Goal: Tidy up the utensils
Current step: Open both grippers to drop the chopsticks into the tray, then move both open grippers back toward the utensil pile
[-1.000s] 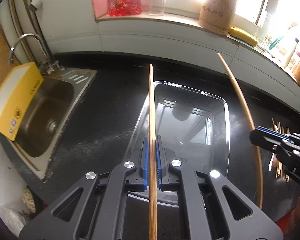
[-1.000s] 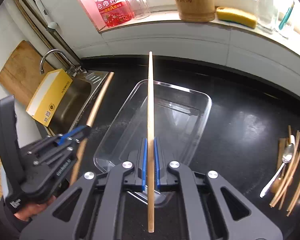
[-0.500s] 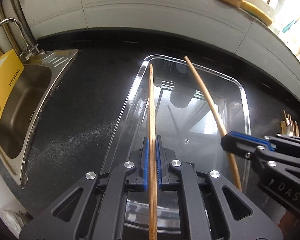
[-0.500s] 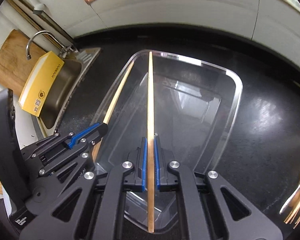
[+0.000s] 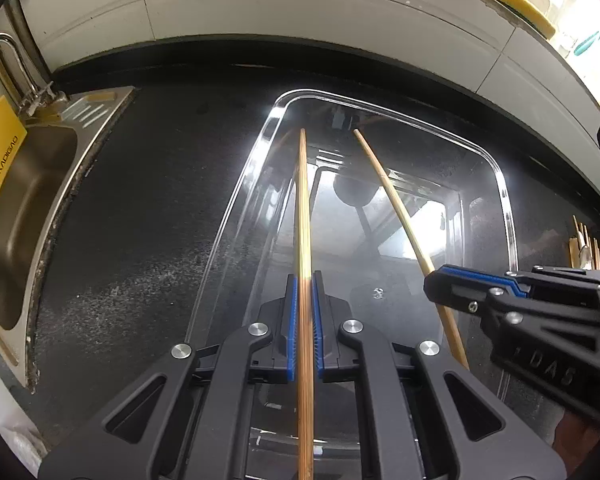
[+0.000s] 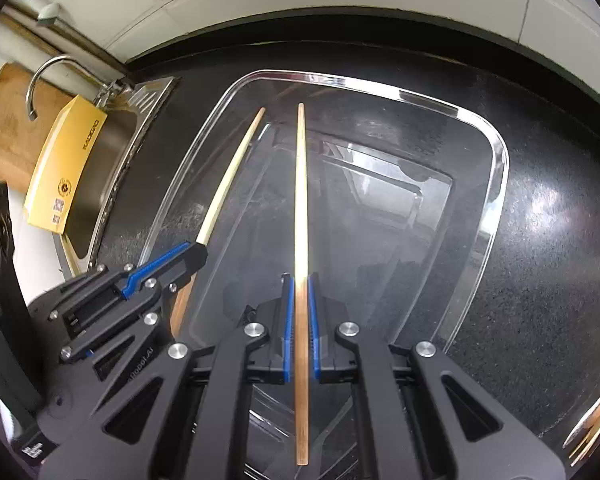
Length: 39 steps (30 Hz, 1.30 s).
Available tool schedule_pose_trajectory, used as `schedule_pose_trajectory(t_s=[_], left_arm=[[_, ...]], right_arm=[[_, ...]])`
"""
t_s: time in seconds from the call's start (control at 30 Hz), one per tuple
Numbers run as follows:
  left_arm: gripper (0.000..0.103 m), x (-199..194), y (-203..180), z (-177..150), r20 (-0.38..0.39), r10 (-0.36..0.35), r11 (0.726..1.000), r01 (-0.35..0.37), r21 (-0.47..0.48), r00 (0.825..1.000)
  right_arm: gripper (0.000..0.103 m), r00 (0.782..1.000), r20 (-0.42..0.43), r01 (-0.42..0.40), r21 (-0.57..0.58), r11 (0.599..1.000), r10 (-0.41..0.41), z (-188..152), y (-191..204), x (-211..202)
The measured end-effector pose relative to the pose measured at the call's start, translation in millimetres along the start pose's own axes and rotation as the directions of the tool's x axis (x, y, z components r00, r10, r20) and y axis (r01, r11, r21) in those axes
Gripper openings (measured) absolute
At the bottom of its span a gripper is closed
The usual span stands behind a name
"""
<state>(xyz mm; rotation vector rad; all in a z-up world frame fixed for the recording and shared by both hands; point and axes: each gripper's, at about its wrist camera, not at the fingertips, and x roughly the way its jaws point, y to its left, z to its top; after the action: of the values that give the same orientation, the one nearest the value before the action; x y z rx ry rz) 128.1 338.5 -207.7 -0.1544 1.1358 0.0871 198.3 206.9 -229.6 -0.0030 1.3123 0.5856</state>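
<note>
While both claws point steeply down over the clear tray [image 5: 504,216], each is clamped tight on one chopstick. The left claw [image 5: 305,280] grips its chopstick [image 5: 303,208] between the blue pads [image 5: 292,312]; the stick runs straight ahead over the tray's left part, its tip close to the far left corner. The right claw [image 6: 299,280] holds a second chopstick [image 6: 300,200] in the same manner, with the stick reaching toward the tray's far rim. In the left wrist view, the right claw [image 5: 440,280] appears at the right edge with its stick [image 5: 392,196] slanting across the tray interior. In the right wrist view, the left claw [image 6: 198,250] appears at lower left with its stick [image 6: 232,172] along the tray's left wall. Whether either tip touches the tray floor cannot be determined. The tray sits on the black bench [image 5: 140,200], to the right of the sink [image 5: 28,200]. A yellow box [image 6: 64,168] leans in the sink. More utensils [image 5: 584,244] lie on the bench beyond the tray's right side.
</note>
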Motion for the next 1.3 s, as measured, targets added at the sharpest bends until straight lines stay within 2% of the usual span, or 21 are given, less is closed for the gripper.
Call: schedule_pose_trajectory(t_s=[0.03, 0.07, 0.1, 0.13, 0.17, 0.2, 0.23, 0.47, 0.63, 0.73, 0.8, 0.87, 0.97, 1.17, 1.3], left_arm=[[0.007, 1.0, 0.1, 0.6, -0.005, 0.002, 1.000, -0.002, 0.000, 1.000], [0.015, 2.1, 1.0, 1.4, -0.010, 0.003, 1.000, -0.003, -0.001, 1.000], [0.023, 2.2, 1.1, 2.6, -0.020, 0.010, 1.000, -0.010, 0.001, 1.000], [0.057, 0.2, 0.7, 3.0, -0.020, 0.015, 1.000, -0.015, 0.000, 1.000], [0.068, -5.0, 1.5, 3.4, -0.002, -0.019, 1.000, 0.019, -0.006, 1.000], [0.077, -10.3, 1.3, 2.8, 0.016, -0.025, 1.000, 0.025, -0.010, 1.000], [0.080, -16.1, 0.3, 3.5, 0.036, -0.006, 1.000, 0.006, -0.007, 0.999], [0.080, -49.8, 0.5, 6.6, 0.097, -0.038, 0.999, 0.037, 0.005, 0.995], [0.083, -81.0, -3.6, 1.9, 0.139, -0.050, 0.999, 0.048, 0.019, 0.989], [0.086, -98.7, -12.4, -2.8, 0.168, -0.054, 0.998, 0.048, 0.038, 0.984], [0.086, -105.4, -24.6, -5.3, 0.172, -0.083, 0.995, 0.073, 0.066, 0.982], [0.086, -107.0, -40.4, -6.9, 0.165, -0.110, 0.991, 0.095, 0.094, 0.980], [0.086, -111.9, -83.7, -11.1, 0.166, -0.135, 0.980, 0.107, 0.166, 0.977], [0.086, -119.7, -175.9, -36.2, 0.186, -0.187, 0.955, 0.135, 0.263, 0.965], [0.086, -120.0, -243.4, -55.8, 0.188, -0.179, 0.947, 0.117, 0.299, 0.966]], right_arm=[[0.009, 1.000, -0.010, -0.005, 0.009, 1.000, 0.005, 2.4, -0.9, 0.8], [0.015, 1.000, -0.010, 0.001, 0.032, 0.999, -0.001, 5.8, -4.5, -2.6], [0.050, 1.000, 0.006, -0.008, 0.046, 0.999, 0.007, 8.0, -7.8, -7.8], [0.088, 0.999, 0.038, -0.014, 0.061, 0.998, 0.012, 9.9, -11.8, -16.5], [0.091, 0.997, 0.075, -0.013, 0.070, 0.997, 0.007, 10.2, -14.6, -24.9], [0.091, 0.993, 0.116, -0.010, 0.078, 0.997, 0.001, 10.9, -17.2, -35.3], [0.091, 0.990, 0.138, -0.011, 0.084, 0.996, -0.001, 13.0, -19.8, -45.9], [0.091, 0.974, 0.221, 0.023, 0.100, 0.995, -0.045, 3.7, -25.4, -93.3], [0.091, 0.959, 0.274, 0.044, 0.123, 0.991, -0.076, -25.2, -21.8, -127.4], [0.091, 0.943, 0.312, 0.067, 0.169, 0.983, -0.118, -49.4, -25.8, -152.9], [0.091, 0.929, 0.337, 0.093, 0.192, 0.977, -0.155, -65.6, -32.3, -168.9], [0.091, 0.913, 0.354, 0.134, 0.212, 0.968, -0.204, -84.4, -43.0, -185.2], [0.091, 0.894, 0.361, 0.175, 0.267, 0.948, -0.267, -114.8, -72.3, -209.4], [0.091, 0.859, 0.365, 0.226, 0.358, 0.906, -0.358, -182.6, -152.3, -259.3], [0.091, 0.832, 0.357, 0.291, 0.370, 0.882, -0.425, -217.3, -202.4, -295.0]])
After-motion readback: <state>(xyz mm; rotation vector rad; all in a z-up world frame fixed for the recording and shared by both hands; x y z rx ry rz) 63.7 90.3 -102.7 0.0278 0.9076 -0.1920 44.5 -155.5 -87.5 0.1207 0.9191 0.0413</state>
